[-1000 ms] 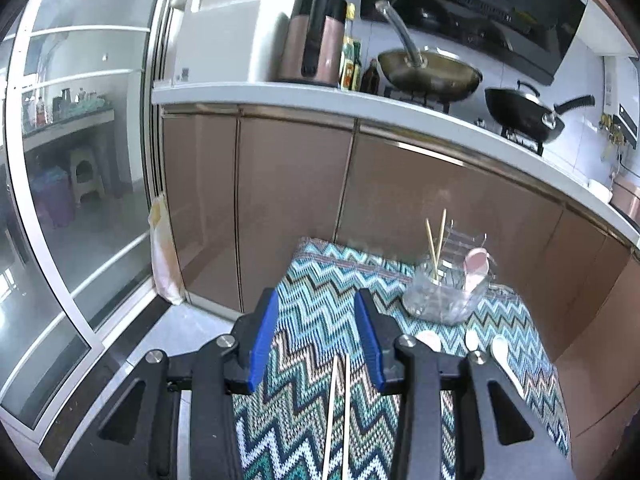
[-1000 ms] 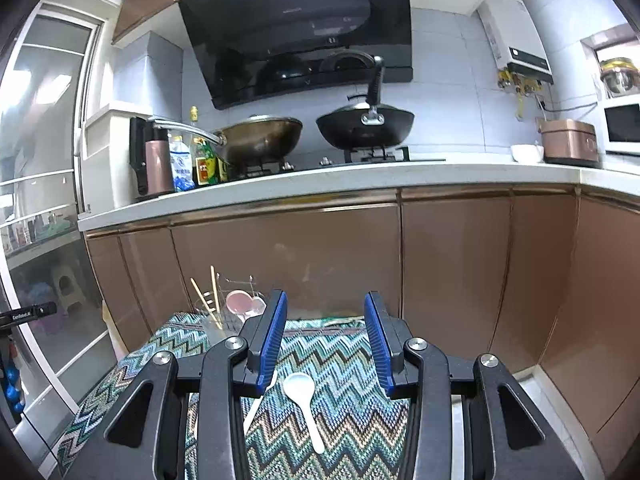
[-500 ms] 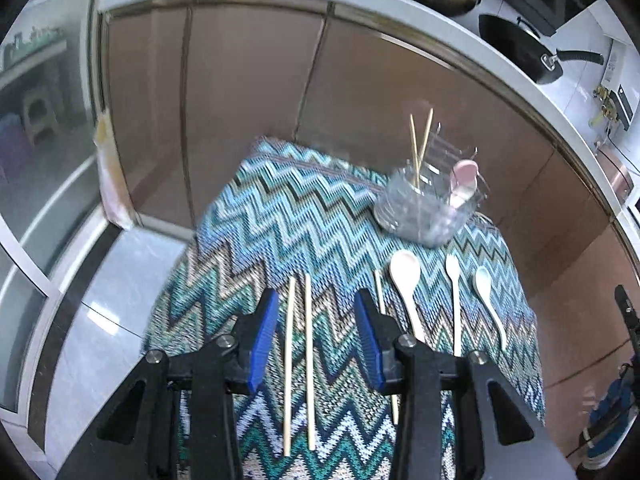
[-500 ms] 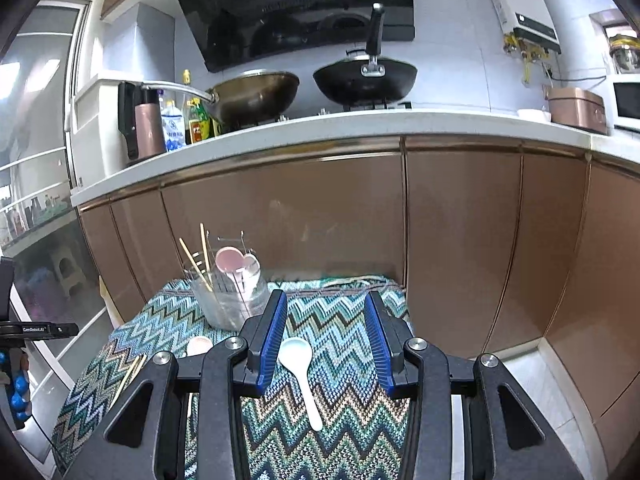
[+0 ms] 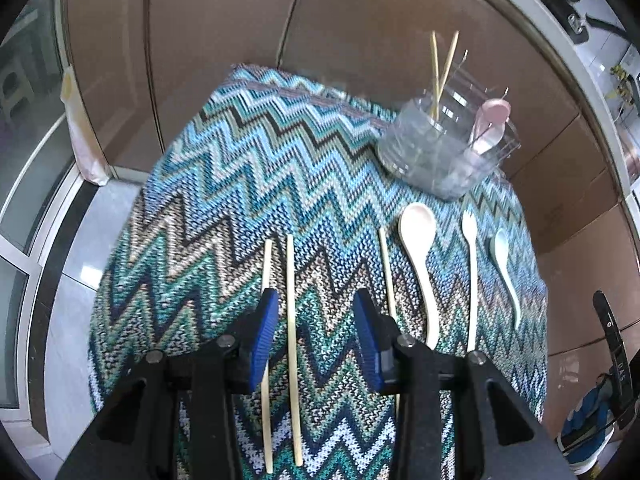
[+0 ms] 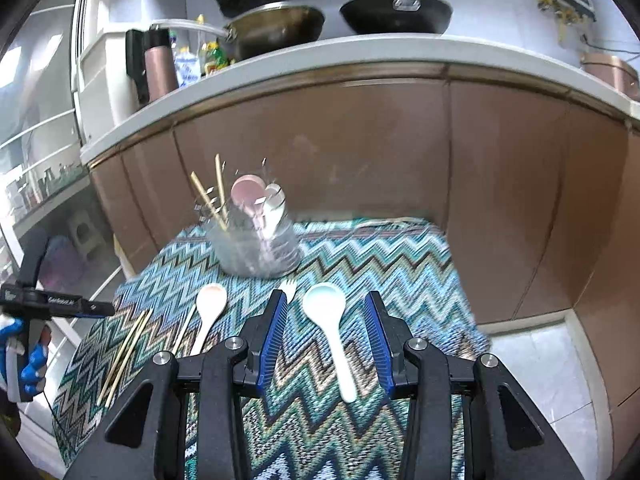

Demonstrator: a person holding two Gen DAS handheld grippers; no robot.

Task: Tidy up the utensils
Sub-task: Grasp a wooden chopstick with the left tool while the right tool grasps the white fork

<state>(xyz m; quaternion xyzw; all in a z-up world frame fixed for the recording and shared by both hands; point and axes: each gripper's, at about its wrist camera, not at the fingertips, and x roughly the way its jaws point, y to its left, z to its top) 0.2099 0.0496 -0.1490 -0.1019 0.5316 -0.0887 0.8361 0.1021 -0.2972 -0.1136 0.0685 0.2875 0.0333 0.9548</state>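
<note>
A clear utensil holder point(image 5: 436, 156) point(image 6: 256, 248) stands at the far side of a zigzag cloth point(image 5: 248, 184), with two chopsticks and pink and white spoons upright in it. My left gripper point(image 5: 314, 316) is open above a pair of chopsticks point(image 5: 292, 344); one lies between the jaws, the other under the left finger. A third chopstick point(image 5: 386, 264), a cream spoon point(image 5: 420, 248), a white fork point(image 5: 471, 280) and a pale blue spoon point(image 5: 505, 272) lie to the right. My right gripper point(image 6: 328, 316) is open over the pale blue spoon point(image 6: 330, 320).
The cloth-covered table stands against brown kitchen cabinets point(image 6: 360, 160) under a white counter point(image 6: 320, 56) with pans and bottles. Tiled floor point(image 5: 68, 280) lies to the left and a glass sliding door beyond. The left gripper shows at the left edge of the right wrist view point(image 6: 24, 312).
Both grippers have tilted down and come closer to the table. The left one now straddles a chopstick; the right one now frames the pale blue spoon. Both stay open.
</note>
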